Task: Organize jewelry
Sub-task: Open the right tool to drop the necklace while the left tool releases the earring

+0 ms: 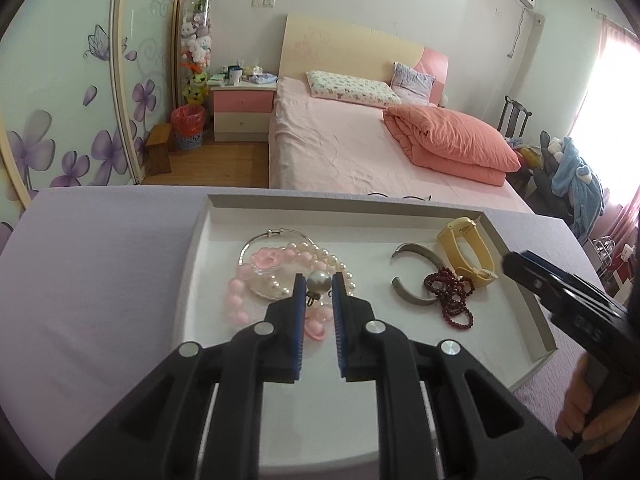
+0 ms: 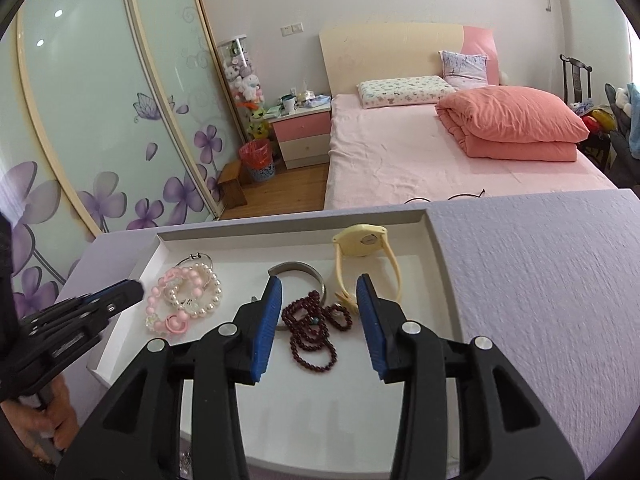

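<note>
Jewelry lies in a shallow white tray (image 1: 192, 264) on the lilac-covered counter (image 1: 100, 280). Left group: pearl bracelet (image 2: 208, 296), pink bead bracelet (image 2: 160, 300) and thin silver bangle (image 1: 256, 240), overlapping. Right group: open grey cuff (image 1: 404, 276), dark red bead strand (image 2: 312, 332), pale yellow watch (image 2: 362, 246), with the strand touching both the cuff and the watch strap.

Left tongs (image 1: 319, 280): pitched down over the left group, blue pads nearly together and clamped on a large grey pearl bead (image 1: 319, 281); a small dark piece hangs under the bead.

Right tongs (image 2: 319, 292): pitched down over the right group, pads apart, nothing between them but the red strand lying on the tray below; no contact visible.

A hand (image 1: 580, 412) grips the right tool's handle at the lower right edge of the left wrist view.
</note>
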A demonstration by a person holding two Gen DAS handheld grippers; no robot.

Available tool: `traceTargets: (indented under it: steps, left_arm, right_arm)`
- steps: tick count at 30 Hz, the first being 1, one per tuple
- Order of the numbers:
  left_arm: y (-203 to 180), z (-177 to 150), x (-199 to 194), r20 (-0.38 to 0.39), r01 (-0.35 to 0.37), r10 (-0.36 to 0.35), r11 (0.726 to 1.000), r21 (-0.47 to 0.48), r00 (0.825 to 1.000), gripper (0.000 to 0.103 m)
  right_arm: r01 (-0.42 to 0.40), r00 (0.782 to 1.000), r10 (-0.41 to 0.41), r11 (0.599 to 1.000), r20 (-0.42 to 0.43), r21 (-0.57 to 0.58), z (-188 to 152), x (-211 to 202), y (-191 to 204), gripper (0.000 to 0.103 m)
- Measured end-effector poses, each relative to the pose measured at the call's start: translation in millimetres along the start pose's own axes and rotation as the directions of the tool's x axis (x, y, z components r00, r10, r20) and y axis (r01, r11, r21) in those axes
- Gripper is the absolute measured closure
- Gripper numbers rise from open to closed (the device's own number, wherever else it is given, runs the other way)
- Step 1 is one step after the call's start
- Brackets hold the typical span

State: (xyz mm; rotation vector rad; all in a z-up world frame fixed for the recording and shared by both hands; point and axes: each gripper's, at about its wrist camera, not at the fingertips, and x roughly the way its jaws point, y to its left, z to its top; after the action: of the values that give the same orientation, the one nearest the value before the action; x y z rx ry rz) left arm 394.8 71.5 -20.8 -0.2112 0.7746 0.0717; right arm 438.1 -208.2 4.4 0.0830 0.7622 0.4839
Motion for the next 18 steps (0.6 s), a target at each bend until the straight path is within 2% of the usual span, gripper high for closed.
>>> traceTargets:
  steps: [10, 16, 17, 18]
  left_arm:
    - [-5, 5, 24, -0.031, -0.025, 0.026, 1.000, 0.011, 0.999, 0.089]
    - [-8, 6, 25, -0.011, -0.022, 0.022, 1.000, 0.022, 1.000, 0.089]
    - [-9, 5, 23, -0.004, -0.020, 0.021, 1.000, 0.020, 1.000, 0.088]
    - [-9, 4, 21, 0.001, -0.021, 0.021, 1.000, 0.017, 1.000, 0.081]
  right_arm:
    - [-0.024, 1.000, 0.024, 0.999, 0.006, 0.026, -5, -8, -12, 0.059]
    - [-0.028, 1.000, 0.028, 0.999, 0.000, 0.020, -10, -7, -14, 0.059]
    - [-0.028, 1.000, 0.028, 0.999, 0.000, 0.018, -11, -8, -14, 0.059]
    - [-0.026, 1.000, 0.026, 1.000, 0.005, 0.018, -12, -10, -14, 0.059]
